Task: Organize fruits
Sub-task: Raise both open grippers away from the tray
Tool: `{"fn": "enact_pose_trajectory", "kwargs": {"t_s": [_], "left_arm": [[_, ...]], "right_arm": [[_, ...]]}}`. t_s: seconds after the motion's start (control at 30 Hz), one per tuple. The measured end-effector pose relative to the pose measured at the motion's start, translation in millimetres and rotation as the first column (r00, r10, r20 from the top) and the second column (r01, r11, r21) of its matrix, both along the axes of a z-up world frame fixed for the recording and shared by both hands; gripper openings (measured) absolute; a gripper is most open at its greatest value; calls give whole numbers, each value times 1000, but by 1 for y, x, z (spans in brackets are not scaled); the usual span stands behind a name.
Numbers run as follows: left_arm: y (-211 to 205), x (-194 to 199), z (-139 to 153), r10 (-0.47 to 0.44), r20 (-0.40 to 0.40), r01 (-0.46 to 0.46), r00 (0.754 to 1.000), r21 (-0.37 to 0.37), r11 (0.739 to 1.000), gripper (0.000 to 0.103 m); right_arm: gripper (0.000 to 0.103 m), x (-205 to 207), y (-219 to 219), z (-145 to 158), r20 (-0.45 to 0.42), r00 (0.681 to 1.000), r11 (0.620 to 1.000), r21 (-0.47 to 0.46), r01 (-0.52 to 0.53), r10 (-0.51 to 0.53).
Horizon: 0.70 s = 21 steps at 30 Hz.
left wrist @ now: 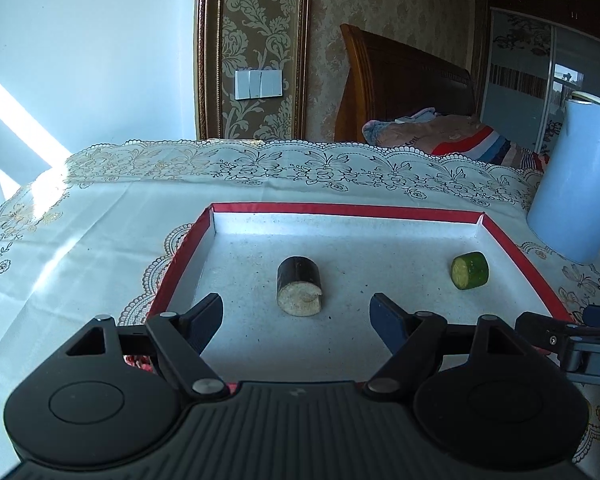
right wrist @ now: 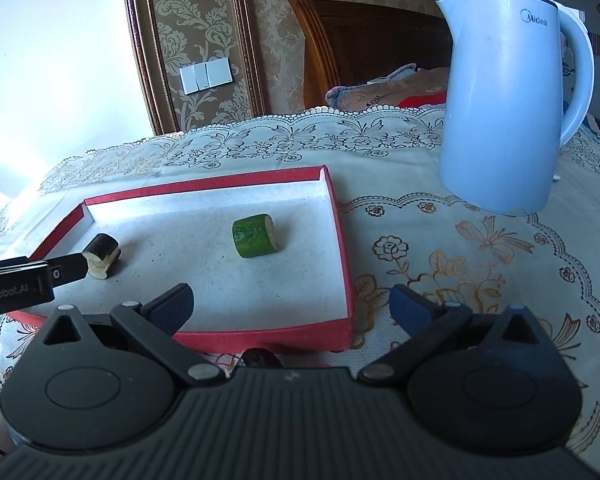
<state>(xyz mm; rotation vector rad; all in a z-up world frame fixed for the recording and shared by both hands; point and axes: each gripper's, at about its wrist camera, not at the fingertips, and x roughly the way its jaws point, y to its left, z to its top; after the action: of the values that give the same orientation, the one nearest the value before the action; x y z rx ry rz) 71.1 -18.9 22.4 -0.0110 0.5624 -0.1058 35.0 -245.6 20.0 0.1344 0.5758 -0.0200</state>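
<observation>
Left gripper: jaws spread wide, holding nothing, poised over the near part of the red-rimmed tray. Just ahead of its fingers, between them, a dark-skinned eggplant piece lying on the tray floor, pale cut face toward the camera. Well to its right, near the tray's right wall, a green cucumber piece. Right gripper: jaws likewise wide apart, gripping nothing, straddling the tray's near right corner. Beyond, on the lace tablecloth, a pale blue kettle standing upright.
</observation>
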Motion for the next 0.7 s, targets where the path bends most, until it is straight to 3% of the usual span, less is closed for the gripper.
{"fn": "enact_pose_trajectory", "kwargs": {"t_s": [0.2, 0.37, 0.7], "left_arm": [[10, -21, -7, -4, 0, 4, 1000, -24, 1000, 81], [12, -38, -9, -14, 33, 14, 999, 1, 1000, 81], [28, -63, -14, -70, 21, 71, 997, -63, 995, 81]], "right_arm": [[103, -8, -1, -7, -11, 1000, 1000, -3, 10, -10], [103, -15, -2, -11, -16, 1000, 1000, -10, 17, -18], [103, -31, -7, -15, -4, 1000, 999, -15, 30, -30]]}}
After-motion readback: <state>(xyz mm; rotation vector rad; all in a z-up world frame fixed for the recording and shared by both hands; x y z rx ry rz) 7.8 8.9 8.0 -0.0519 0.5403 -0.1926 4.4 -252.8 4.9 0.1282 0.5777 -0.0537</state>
